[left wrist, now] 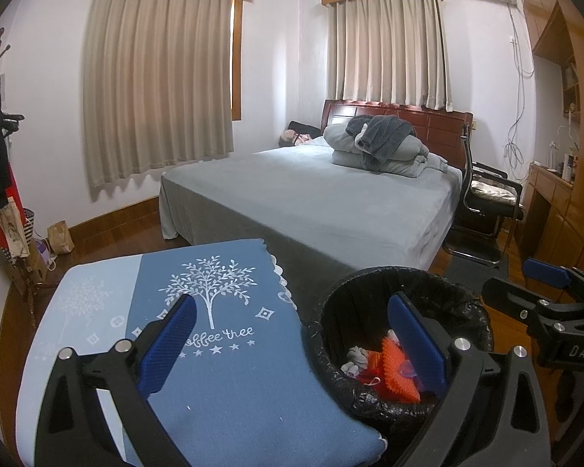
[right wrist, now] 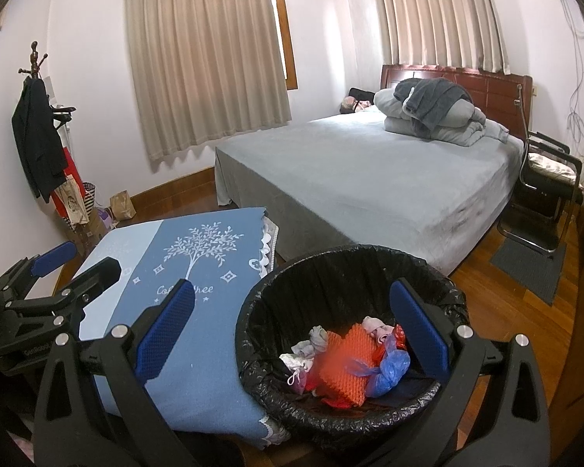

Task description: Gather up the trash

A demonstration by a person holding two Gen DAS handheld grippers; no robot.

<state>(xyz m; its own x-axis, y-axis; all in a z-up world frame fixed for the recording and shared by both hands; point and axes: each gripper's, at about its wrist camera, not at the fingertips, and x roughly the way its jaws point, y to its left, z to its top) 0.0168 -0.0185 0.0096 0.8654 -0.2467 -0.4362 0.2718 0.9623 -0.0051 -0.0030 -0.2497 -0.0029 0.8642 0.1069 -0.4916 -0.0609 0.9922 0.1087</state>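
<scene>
A round bin lined with a black bag (right wrist: 253, 311) stands on the floor beside a low table; it also shows in the left wrist view (left wrist: 331, 299). Inside lie an orange mesh piece (right wrist: 346, 362), a blue plastic bag (right wrist: 389, 369), grey and pink crumpled bits (right wrist: 315, 340) and white scraps. My right gripper (right wrist: 292, 334) is open and empty above the bin's left rim. My left gripper (left wrist: 292, 346) is open and empty, spanning the table's edge and the bin. Each gripper shows in the other's view: the right one (left wrist: 525, 276), the left one (right wrist: 81, 260).
The low table carries a blue cloth with a white tree print (right wrist: 198, 272). A grey-covered bed (right wrist: 370, 179) with folded bedding stands behind. A black chair (right wrist: 545, 186) and a dark mat (right wrist: 529, 268) are at right. A coat rack (right wrist: 39, 124) with bags stands at left.
</scene>
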